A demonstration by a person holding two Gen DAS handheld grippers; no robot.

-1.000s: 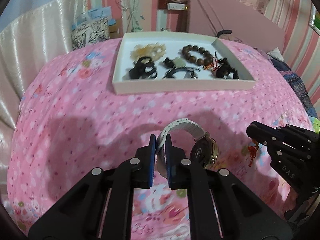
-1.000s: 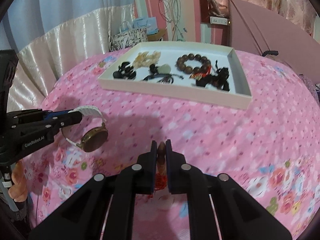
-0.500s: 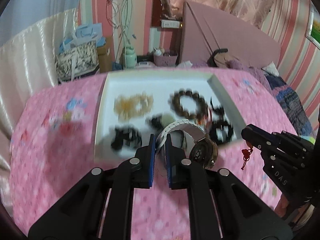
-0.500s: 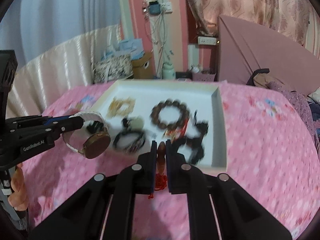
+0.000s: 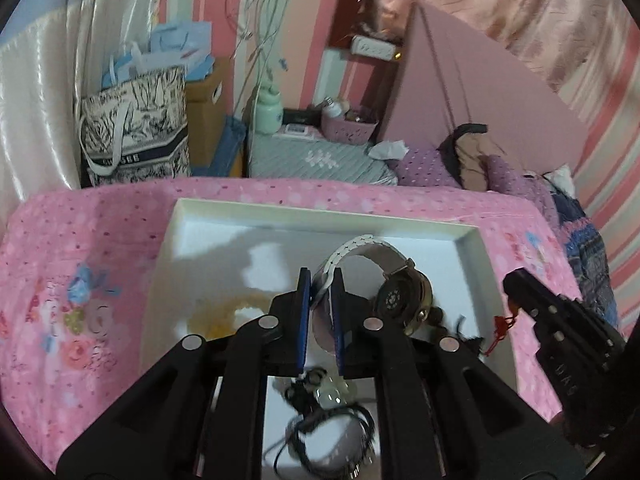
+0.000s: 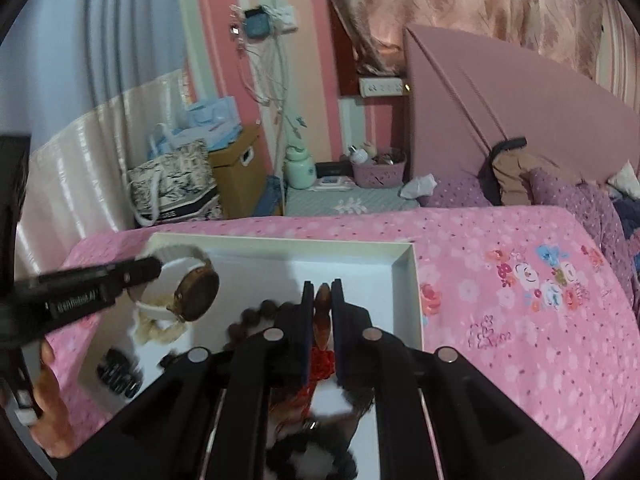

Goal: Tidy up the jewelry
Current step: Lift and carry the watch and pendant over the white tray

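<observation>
**Pink bedspread, white tray, both grippers loaded**

Pink floral bedspread [image 6: 520, 280] carries a shallow white rectangular tray [image 6: 408, 280], and both black two-finger grippers hang over it. The left gripper [image 5: 320, 284] is clamped on the white band of a round bronze-cased wristwatch [image 5: 404, 300]; the watch's loop stands up between the blue-padded fingers, its case dangling to their right, above the tray's far half. From the right wrist view the same watch [image 6: 196, 288] hangs over the tray's left part.

The right gripper [image 6: 322, 296] pinches a small brown elongated bead pendant with a red knotted cord [image 6: 322, 320]; the cord trails down between the fingers, over the tray's right side near its wall. In the left wrist view the red cord [image 5: 500, 326] dangles from the right gripper's tip.

Inside the tray lie a string of dark brown round wooden beads [image 6: 252, 320], a pale yellow beaded bracelet [image 6: 156, 330], a black chunky bracelet [image 6: 118, 372] and a blurred tangle of black cord jewellery [image 5: 324, 412].
</observation>
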